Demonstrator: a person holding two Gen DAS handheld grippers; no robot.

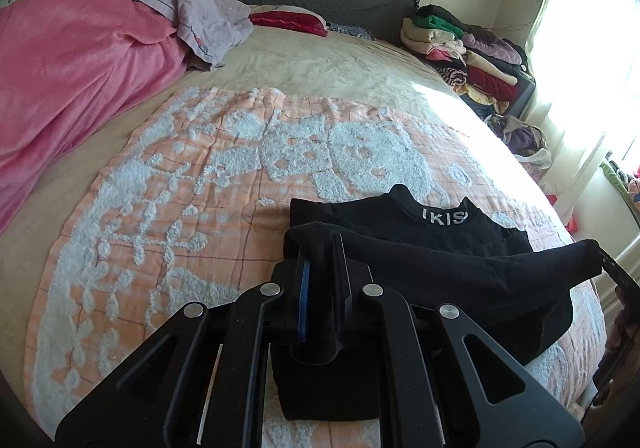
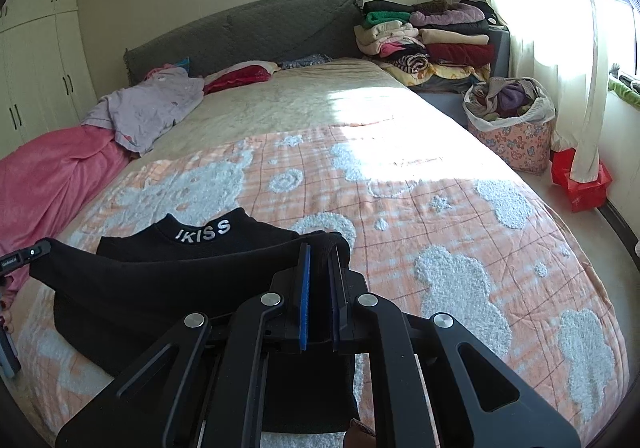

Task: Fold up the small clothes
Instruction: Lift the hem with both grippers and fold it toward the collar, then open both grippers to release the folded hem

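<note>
A small black top (image 1: 440,248) with white letters on its collar lies on the orange and white bedspread (image 1: 180,208). My left gripper (image 1: 320,244) is shut on its left edge, with black cloth bunched between the jaws. My right gripper (image 2: 322,252) is shut on the right edge of the black top (image 2: 180,272). The pinched hem stretches between both grippers and hangs just above the part that lies flat below the collar. In the left wrist view the right gripper (image 1: 606,258) shows at the far right; in the right wrist view the left gripper (image 2: 28,254) shows at the far left.
A pink blanket (image 1: 60,88) and a lilac garment (image 1: 208,20) lie at the bed's left. Folded clothes (image 2: 432,40) are stacked at the bed's far right corner. A flowered basket (image 2: 510,128) of clothes and a red box (image 2: 580,184) stand on the floor at right.
</note>
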